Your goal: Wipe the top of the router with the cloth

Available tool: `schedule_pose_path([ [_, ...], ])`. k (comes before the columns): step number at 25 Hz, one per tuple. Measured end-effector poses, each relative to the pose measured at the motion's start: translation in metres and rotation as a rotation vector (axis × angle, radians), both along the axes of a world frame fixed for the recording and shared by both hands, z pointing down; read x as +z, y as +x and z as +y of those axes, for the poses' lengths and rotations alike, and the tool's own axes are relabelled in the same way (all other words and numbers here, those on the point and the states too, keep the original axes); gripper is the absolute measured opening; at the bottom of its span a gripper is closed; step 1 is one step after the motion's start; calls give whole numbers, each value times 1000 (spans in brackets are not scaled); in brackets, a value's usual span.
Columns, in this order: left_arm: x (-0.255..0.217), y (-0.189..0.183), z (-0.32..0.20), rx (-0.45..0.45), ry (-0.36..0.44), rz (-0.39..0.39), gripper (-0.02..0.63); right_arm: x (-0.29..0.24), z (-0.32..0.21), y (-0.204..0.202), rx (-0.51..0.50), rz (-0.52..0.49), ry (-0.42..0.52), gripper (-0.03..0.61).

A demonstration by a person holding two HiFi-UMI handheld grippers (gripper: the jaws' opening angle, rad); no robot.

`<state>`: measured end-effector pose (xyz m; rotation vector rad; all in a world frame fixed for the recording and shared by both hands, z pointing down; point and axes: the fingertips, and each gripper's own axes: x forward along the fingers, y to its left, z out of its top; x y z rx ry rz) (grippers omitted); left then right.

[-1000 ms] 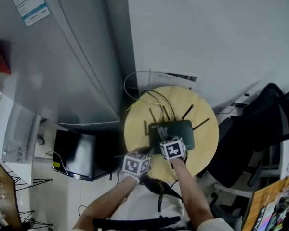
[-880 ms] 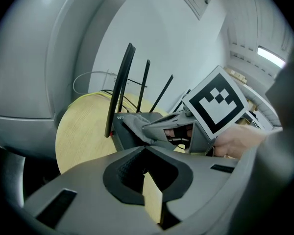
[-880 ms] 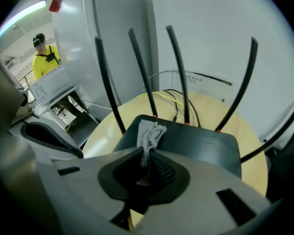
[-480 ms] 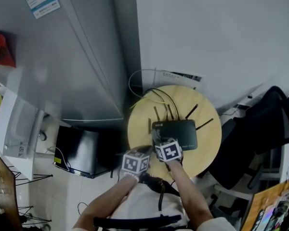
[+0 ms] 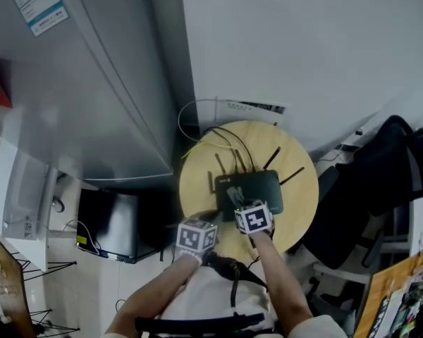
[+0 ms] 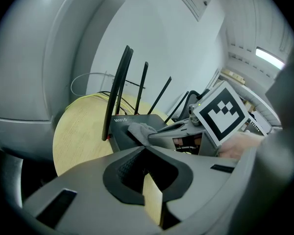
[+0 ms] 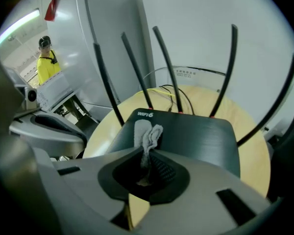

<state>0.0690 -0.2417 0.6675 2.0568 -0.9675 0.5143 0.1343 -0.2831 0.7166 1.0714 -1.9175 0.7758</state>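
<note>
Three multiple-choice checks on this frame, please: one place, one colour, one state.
1. Where does the cloth lie? A on the router's top; B on the floor; C over a chair.
2. What colour is the router? A white; B black; C red.
3. The right tool is: A open and empty; B shut on the cloth; C shut on a cable.
Answers: 1 A, its free end rests on the casing; 2 B, the casing is dark throughout; 3 B, the cloth is pinched between its jaws.

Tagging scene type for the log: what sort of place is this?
Probably an office or lab corner: a router on a small round wooden table, a tall grey cabinet beside it, a ceiling strip light.
</note>
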Motion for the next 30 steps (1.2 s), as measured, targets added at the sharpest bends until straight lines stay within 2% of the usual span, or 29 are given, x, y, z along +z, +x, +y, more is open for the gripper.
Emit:
schedule_pose_path([
  [10,-2,22,-2,46,5,15,-2,1,-10,89,178,28,15,37],
  [20,0,27,0,62,5,4,-2,5,0,144,271,81,13,37],
  [25,-1,25,3,65,5,-2,-2,-8,5,174,354,105,54,37],
  [30,2,21,9,63,-4,-3,-2,-1,23,179,370,95,38,37],
])
